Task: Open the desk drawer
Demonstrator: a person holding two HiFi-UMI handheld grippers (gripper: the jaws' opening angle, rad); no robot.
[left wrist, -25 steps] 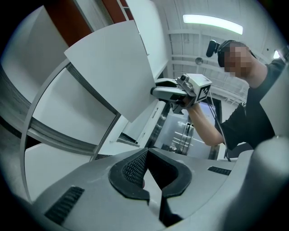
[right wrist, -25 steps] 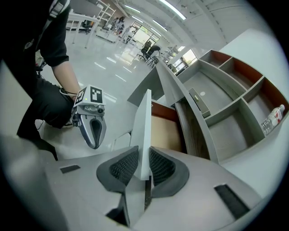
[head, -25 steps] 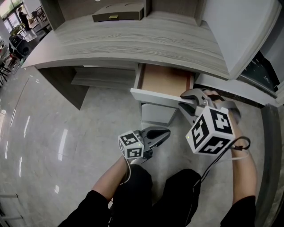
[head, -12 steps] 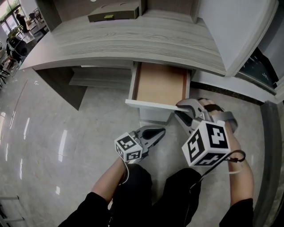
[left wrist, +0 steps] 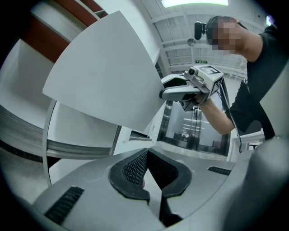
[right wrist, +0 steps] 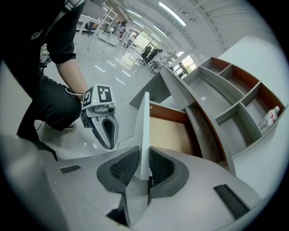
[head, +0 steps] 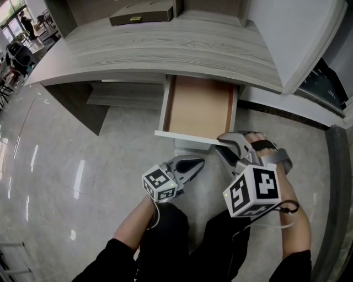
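Now the drawer [head: 198, 107] sits further out, right gripper [head: 223, 144] tightening on its front, left gripper [head: 202, 162] closed.

An office — curved desk [head: 165, 49], open shelving [right wrist: 235, 97], rolling chairs [right wrist: 148, 55] beyond.

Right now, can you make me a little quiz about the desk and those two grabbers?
1. True or false: the drawer is shut tight.
2. Which one grips the drawer front? A: left gripper. B: right gripper.
3. Fill in: at the back of the desk top lies a flat ___.

Key:
1. False, it stands pulled out.
2. B. Its jaws have just been closing, with the front panel between them.
3. cardboard box.
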